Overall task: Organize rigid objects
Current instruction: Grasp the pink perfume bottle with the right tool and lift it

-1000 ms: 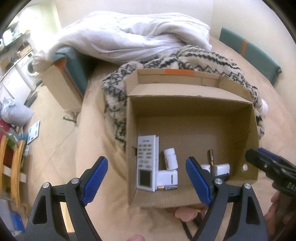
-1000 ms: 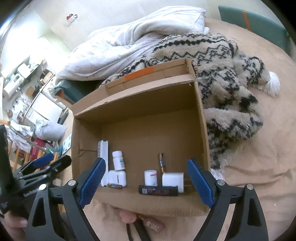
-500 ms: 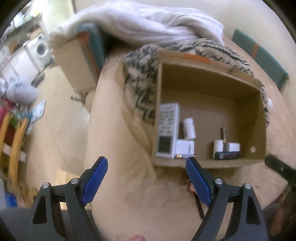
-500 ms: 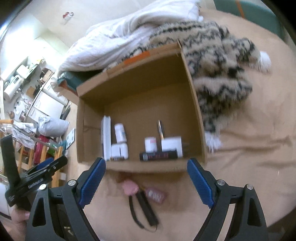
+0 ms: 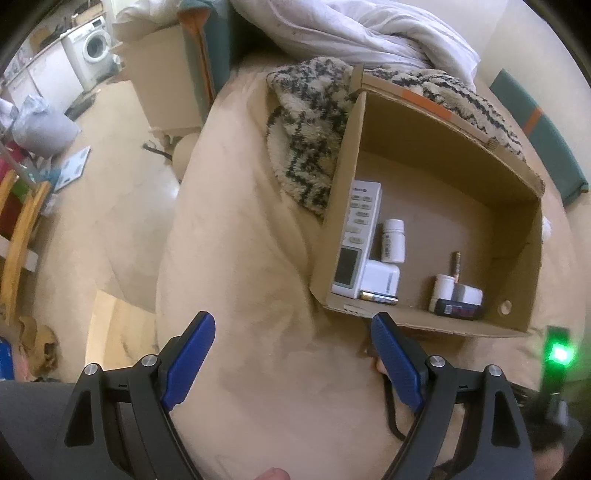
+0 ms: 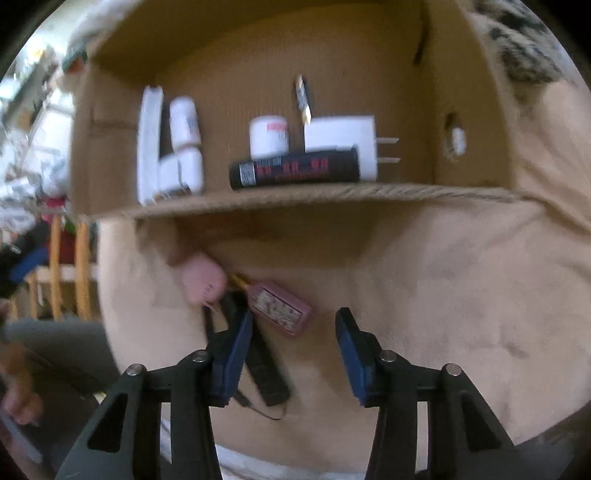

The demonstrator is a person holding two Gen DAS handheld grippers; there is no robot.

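Right gripper [image 6: 293, 345], jaws closing on nothing, hovers by a pink bottle [image 6: 279, 308] on the bed [image 6: 443, 295] before the box [image 6: 332, 197]; left gripper [image 5: 291, 360] stands wide, empty.

Bkgd only. Big tan bed cover [image 5: 236, 258] fills centre of left wrist view, soft folds. Rumpled white duvet [image 5: 354, 33] along top; fuzzy black/cream patterned blanket [image 5: 306, 125] just below it, upper centre. Teal cushion w/ orange stripe [image 5: 535, 125] at right edge. Teal/orange upholstered piece [image 5: 203, 48] top centre-left. Washing machine [image 5: 94, 48] in upper left w/ white cabinets beside it. Pale tiled floor [image 5: 107, 177] at left; grey bag [image 5: 44, 125] and a flat scale-like item [image 5: 72, 168] on it. Yellow wooden frame [image 5: 18, 236] at left edge. Soft daylight, no hard shadows. Right wrist view blurred; room detail at its left edge unclear.
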